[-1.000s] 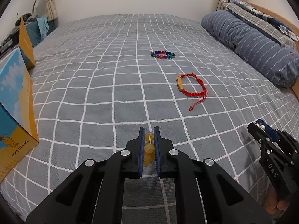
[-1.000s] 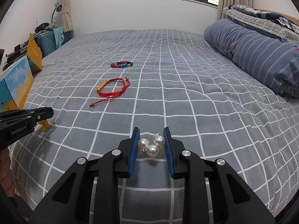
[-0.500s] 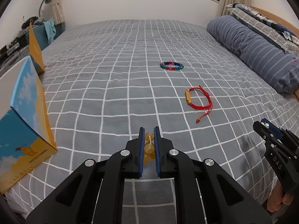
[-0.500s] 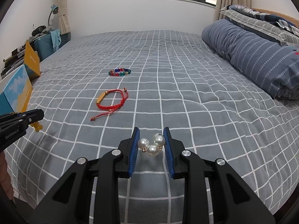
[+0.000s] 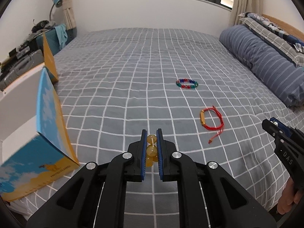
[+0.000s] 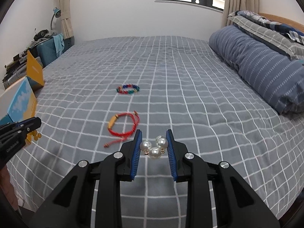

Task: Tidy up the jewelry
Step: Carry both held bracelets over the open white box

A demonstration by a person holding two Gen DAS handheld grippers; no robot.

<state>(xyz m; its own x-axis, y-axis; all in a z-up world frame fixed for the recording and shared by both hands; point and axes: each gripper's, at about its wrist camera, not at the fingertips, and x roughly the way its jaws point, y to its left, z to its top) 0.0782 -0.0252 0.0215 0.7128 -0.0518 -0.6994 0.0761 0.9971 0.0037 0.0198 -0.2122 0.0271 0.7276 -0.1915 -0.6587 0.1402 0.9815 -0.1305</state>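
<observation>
Left wrist view: your left claw (image 5: pixel 151 144) is clenched on a string of amber beads (image 5: pixel 152 150), the blue pads pressing the beads from both sides above the grey checked bed (image 5: pixel 121 87). Just to the left stands an open blue-and-yellow box (image 5: pixel 47 133) near the bed's edge, its flap raised. Farther out on the bed lie a red cord bracelet (image 5: pixel 211 122) and, beyond it and apart, a multicolored bead bracelet (image 5: pixel 187 83). Your right claw (image 5: pixel 273 123) shows at the right edge of this view.

In the right wrist view, your right claw (image 6: pixel 154 144) is gripping a cluster of white pearl beads (image 6: pixel 154 146) with small gold fittings, held between the pads clear of the bed (image 6: pixel 190 98). The red cord bracelet (image 6: pixel 123 127) lies just ahead to the left, the multicolored bead bracelet (image 6: pixel 127 89) beyond it. At the left edge your left claw (image 6: pixel 30 123) carries the amber beads (image 6: pixel 36 134) hanging beneath it, beside the box (image 6: pixel 22 98). A striped blue pillow (image 6: pixel 262 66) lies along the right side.
</observation>
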